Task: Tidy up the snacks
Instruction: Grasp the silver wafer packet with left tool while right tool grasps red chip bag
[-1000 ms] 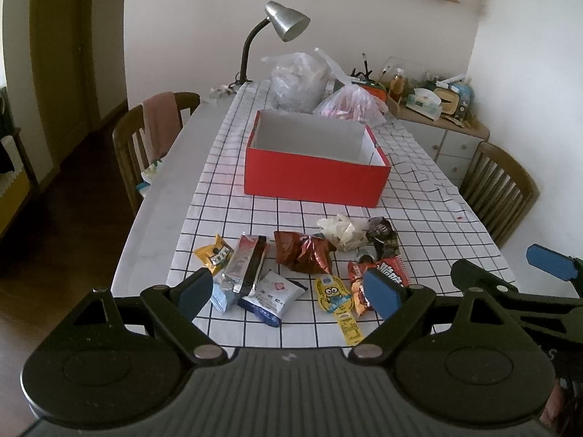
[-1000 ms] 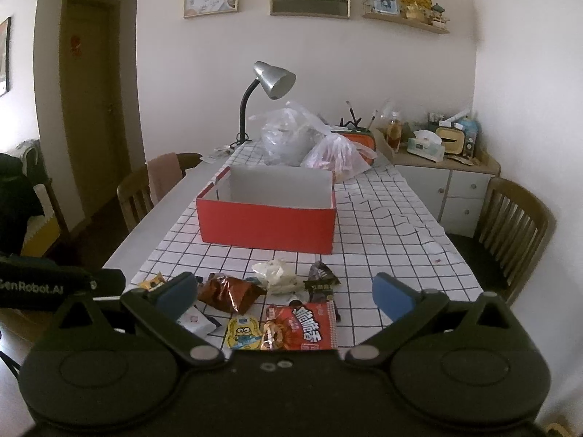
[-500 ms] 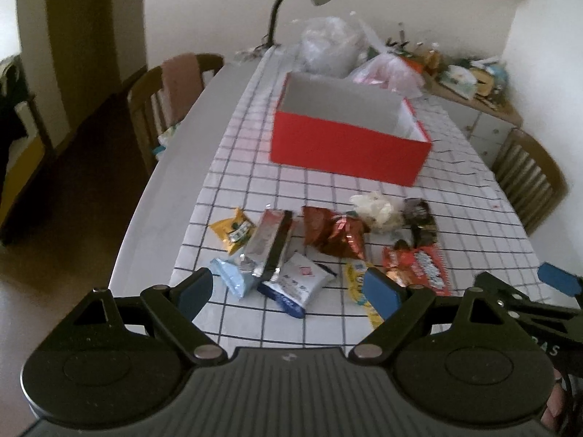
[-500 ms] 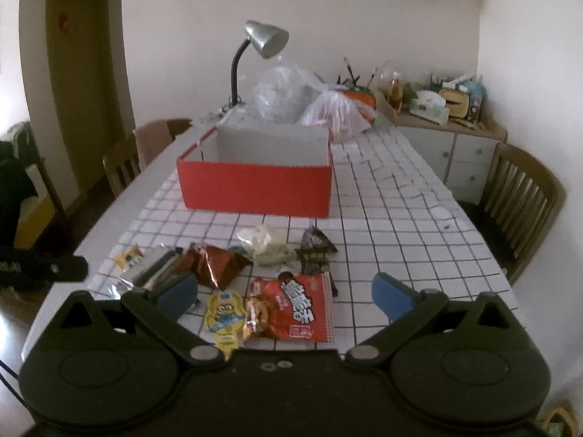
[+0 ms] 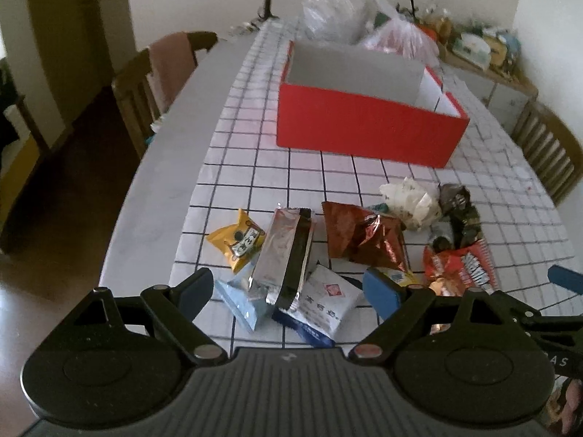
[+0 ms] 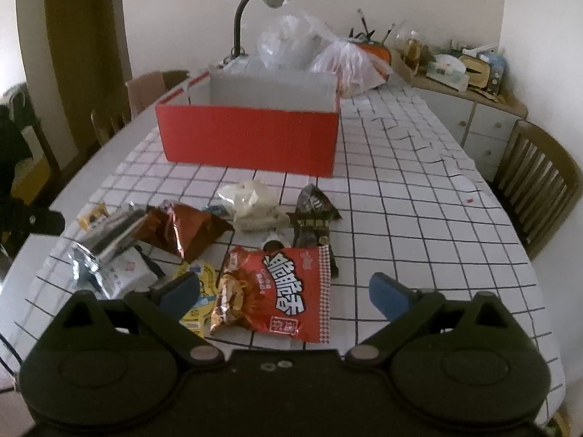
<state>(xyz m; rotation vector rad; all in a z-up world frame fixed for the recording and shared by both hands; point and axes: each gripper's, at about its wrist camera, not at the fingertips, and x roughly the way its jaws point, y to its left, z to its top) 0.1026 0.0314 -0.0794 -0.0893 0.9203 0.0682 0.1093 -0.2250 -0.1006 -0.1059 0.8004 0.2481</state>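
The red box (image 6: 251,138) sits open at the far middle of the checked tablecloth (image 6: 419,218), well apart from the snack pile near the front edge, so a loosely pinched packet could be dropped over that gap. In the pile, the silver packet (image 5: 284,255) is lying across the pale blue packet (image 5: 240,298) and the white sachet (image 5: 324,298), so two could be dragged together. Left gripper (image 5: 289,289) and right gripper (image 6: 284,293) are both held wide apart, nothing clamped; crinkly foil could be slipped off by a shallow pinch on the red chip bag (image 6: 284,287).
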